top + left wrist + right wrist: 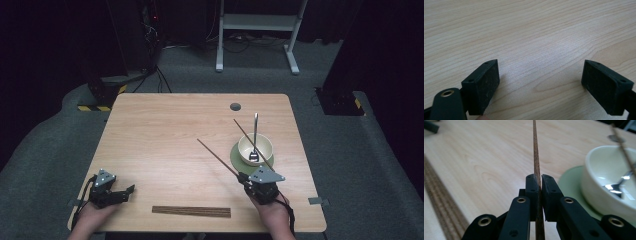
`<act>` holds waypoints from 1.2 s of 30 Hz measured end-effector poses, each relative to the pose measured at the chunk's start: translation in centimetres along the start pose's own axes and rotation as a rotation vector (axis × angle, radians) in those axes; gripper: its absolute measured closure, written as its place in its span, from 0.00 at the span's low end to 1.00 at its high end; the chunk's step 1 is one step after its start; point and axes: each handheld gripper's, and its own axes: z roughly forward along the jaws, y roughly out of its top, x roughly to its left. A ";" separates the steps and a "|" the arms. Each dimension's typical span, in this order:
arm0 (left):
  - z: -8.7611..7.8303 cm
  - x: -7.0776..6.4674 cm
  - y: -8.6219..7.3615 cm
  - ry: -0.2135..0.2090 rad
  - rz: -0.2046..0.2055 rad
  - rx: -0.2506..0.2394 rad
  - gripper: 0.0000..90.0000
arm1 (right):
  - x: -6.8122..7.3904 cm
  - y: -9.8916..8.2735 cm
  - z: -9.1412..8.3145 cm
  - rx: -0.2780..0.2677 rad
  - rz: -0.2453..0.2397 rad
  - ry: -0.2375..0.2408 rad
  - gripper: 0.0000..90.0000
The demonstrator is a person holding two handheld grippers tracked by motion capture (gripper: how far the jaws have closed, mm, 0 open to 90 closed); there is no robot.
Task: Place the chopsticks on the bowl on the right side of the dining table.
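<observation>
The right gripper [539, 195] is seen clamped tight on a thin, dark wooden chopstick [217, 157], held at its near end, just left of the cream bowl [255, 149]. The stick's long axis is angled far-left over the pale wood-grain counter [165, 135]. The left gripper [540, 82] is held wide apart and empty at the near-left corner.

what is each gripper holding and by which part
The right gripper clamps a thin brown wooden chopstick near its lower end; the left gripper holds nothing, jaws open.
</observation>
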 end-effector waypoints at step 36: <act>0.0 0.0 0.0 -0.002 0.002 0.000 0.17 | -4.3 -0.1 -0.3 0.032 0.133 -0.253 0.93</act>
